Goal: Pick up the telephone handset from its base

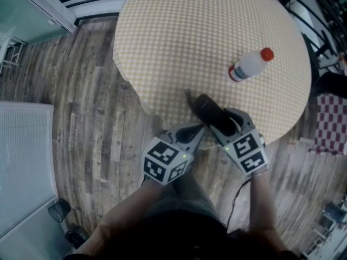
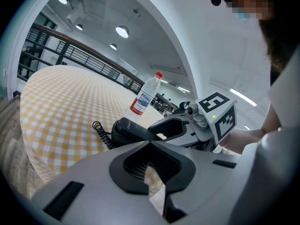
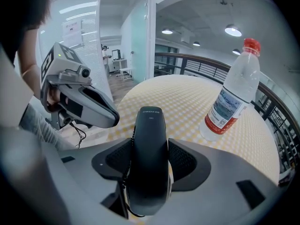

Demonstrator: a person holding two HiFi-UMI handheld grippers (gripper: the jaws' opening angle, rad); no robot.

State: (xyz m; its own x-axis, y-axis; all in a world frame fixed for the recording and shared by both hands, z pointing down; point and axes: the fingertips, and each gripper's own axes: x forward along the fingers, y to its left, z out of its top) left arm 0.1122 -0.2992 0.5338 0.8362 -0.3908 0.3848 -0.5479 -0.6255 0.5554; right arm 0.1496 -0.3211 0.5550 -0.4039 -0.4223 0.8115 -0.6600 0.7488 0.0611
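My right gripper (image 1: 222,122) (image 3: 150,154) is shut on the black telephone handset (image 1: 210,111) (image 3: 150,125), which it holds lengthwise between its jaws over the near edge of the round table (image 1: 190,37). A coiled cord (image 2: 100,132) hangs from the handset's (image 2: 127,129) far end. No telephone base is in view. My left gripper (image 1: 195,130) (image 2: 150,146) sits just left of the handset at the table's edge. Its jaws are shut with nothing between them. In the left gripper view the right gripper (image 2: 176,128) is at centre right, and in the right gripper view the left gripper (image 3: 89,104) is on the left.
A clear plastic water bottle (image 1: 249,65) (image 2: 144,95) (image 3: 232,95) with a red cap and red label stands upright on the yellow checked tablecloth, beyond the handset to the right. Wood-pattern floor (image 1: 81,102) surrounds the table. A cable (image 1: 236,199) trails by the person's legs.
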